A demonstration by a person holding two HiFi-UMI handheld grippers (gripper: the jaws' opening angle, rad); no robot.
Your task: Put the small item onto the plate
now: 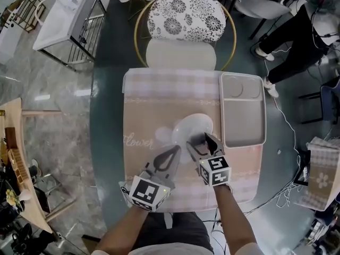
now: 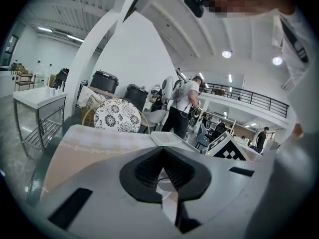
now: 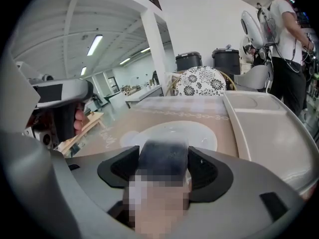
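Observation:
A white plate (image 1: 194, 126) lies in the middle of the pink placemat (image 1: 159, 110). My right gripper (image 1: 199, 141) hovers over the plate's near edge, shut on a small dark item (image 1: 198, 139). In the right gripper view the dark item (image 3: 163, 156) fills the gap between the jaws, with the plate (image 3: 199, 133) just beyond it. My left gripper (image 1: 174, 152) sits to the left of the right one, over the mat at the plate's near left. Its jaws are shut with nothing between them (image 2: 162, 167).
A white compartment tray (image 1: 243, 110) lies right of the plate on the mat. A chair with a floral cushion (image 1: 186, 20) stands at the table's far side. A person (image 1: 297, 31) stands at the far right, and cables trail on the floor.

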